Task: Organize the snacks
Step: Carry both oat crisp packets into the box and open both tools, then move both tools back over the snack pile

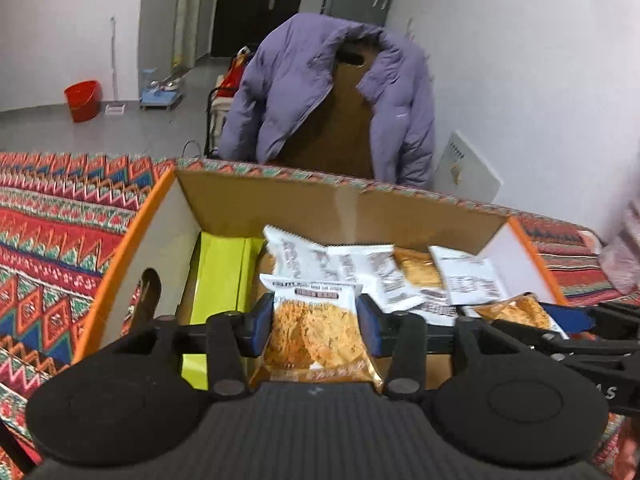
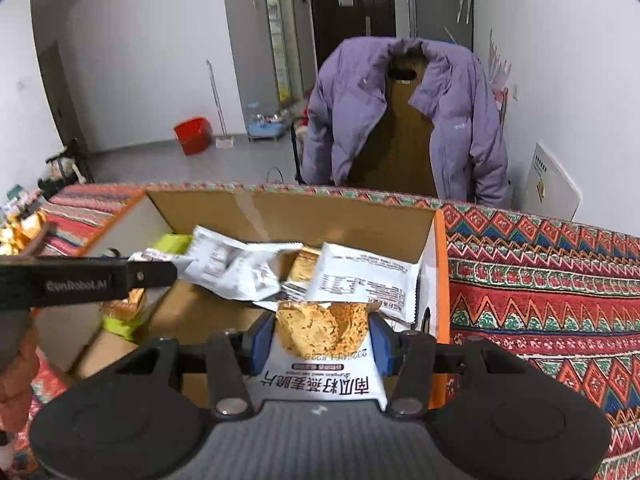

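An open cardboard box with orange edges (image 1: 132, 240) (image 2: 440, 264) stands on the patterned cloth. Several white and gold oat crisp packets (image 1: 352, 268) (image 2: 360, 276) lie inside it beside a yellow-green carton (image 1: 220, 276). My left gripper (image 1: 316, 316) is shut on an oat crisp packet (image 1: 316, 336), held over the box's near side. My right gripper (image 2: 320, 332) is shut on another oat crisp packet (image 2: 320, 352), also over the box. The right gripper shows at the right edge of the left wrist view (image 1: 592, 320); the left gripper's body shows in the right wrist view (image 2: 80, 282).
The box sits on a table under a red patterned cloth (image 1: 48, 220) (image 2: 540, 272). Behind the table a purple jacket (image 1: 320, 88) (image 2: 460, 120) hangs over a brown chair. A red bucket (image 1: 83, 100) stands on the floor. Gold packets (image 2: 24, 228) lie at the left.
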A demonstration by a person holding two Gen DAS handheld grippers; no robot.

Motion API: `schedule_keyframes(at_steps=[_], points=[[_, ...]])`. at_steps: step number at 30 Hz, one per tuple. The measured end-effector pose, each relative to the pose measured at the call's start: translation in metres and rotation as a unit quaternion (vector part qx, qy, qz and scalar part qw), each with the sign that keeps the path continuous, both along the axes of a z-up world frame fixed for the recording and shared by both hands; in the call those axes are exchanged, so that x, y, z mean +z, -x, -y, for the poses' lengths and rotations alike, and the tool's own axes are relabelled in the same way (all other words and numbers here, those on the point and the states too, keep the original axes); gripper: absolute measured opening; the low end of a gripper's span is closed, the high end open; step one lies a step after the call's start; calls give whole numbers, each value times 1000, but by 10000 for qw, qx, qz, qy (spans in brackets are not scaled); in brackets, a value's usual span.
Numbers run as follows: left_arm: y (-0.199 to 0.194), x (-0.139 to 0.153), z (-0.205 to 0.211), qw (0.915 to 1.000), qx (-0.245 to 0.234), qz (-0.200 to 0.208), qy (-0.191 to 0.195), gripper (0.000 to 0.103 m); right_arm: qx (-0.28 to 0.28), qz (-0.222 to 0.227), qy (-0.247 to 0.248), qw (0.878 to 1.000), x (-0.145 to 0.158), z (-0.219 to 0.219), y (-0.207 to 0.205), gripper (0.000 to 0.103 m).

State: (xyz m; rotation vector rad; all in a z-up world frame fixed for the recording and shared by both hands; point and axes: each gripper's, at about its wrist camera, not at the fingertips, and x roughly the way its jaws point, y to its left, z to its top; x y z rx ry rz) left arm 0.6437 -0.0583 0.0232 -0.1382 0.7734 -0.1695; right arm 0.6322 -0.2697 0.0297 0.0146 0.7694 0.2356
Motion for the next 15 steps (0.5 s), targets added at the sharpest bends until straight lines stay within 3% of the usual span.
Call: schedule_keyframes(at_steps=[1,2,3,4,11,15], points=[[-1,-3,-1,10000,-42,-35,19,60,-54,21,3,10000,-2,0,-2,55],[-1,-5,-3,9999,-126,-53,34,69,-96,58,-34,9999,-2,1,-3,65],[0,-5,-3,9998,-207,-6,35,73,-105,108,-111,9998,-1,3,-4,73],[3,-4,-3,9997,-229,73,1,76,-120,146,-166,9997,-1,5,-5,73],[18,21,-5,9990,-295,307,-105,76,-196,362,-262,9988,22,12,9,74],[49,46,-14,9975,-424,528,-198,77,-120,508,-228,9984,43,12,37,75]])
